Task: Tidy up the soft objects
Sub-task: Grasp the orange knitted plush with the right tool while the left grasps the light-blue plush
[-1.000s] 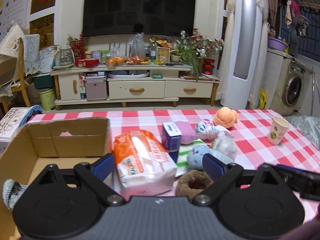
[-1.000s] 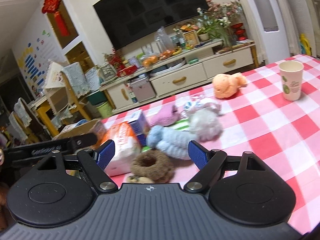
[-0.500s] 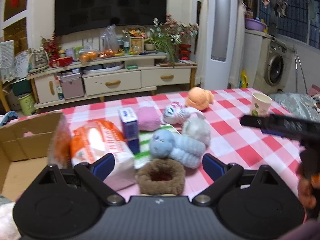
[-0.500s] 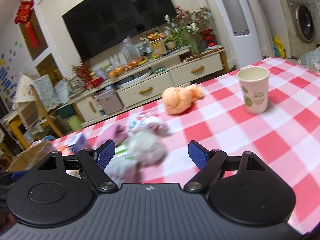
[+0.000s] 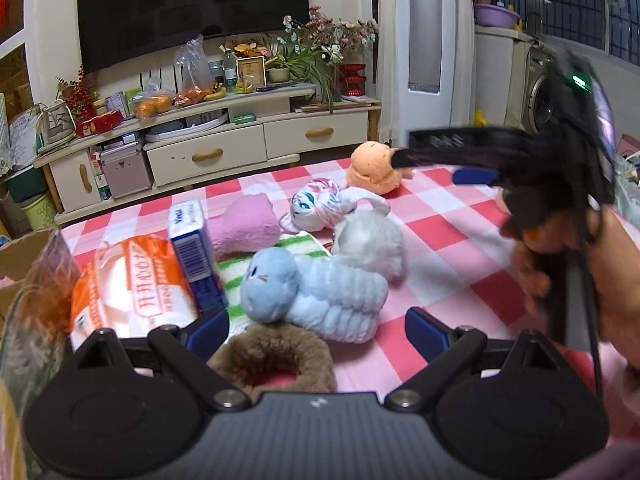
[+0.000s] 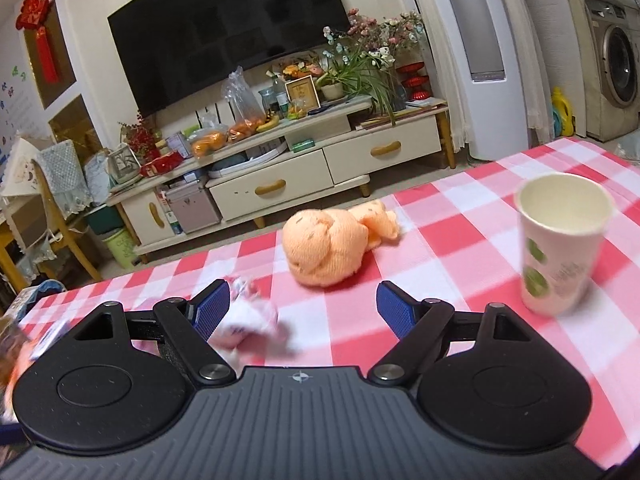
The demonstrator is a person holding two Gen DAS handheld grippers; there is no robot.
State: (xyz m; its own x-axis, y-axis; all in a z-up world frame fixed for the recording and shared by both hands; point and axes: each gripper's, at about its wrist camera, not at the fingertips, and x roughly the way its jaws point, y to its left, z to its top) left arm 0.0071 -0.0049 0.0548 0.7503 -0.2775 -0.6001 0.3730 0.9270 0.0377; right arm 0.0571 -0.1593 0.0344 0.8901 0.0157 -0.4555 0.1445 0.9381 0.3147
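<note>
Soft things lie on the red-checked table: a blue plush, a white fluffy toy, a brown fuzzy ring, a pink cloth, a patterned white bundle and an orange plush. My left gripper is open, low over the brown ring and blue plush. My right gripper is open, a little short of the orange plush, with the blurred patterned bundle at its left finger. In the left wrist view the right gripper hangs above the table's right side, held by a hand.
A paper cup stands right of the orange plush. An orange tissue pack and a blue-white carton sit left of the toys, on a green-striped cloth. A cardboard box edge shows at far left. A TV cabinet stands beyond the table.
The left gripper has swung right, from the cardboard box and tissue pack to the toys. The right gripper has moved right and forward, from the brown ring toward the orange plush and cup.
</note>
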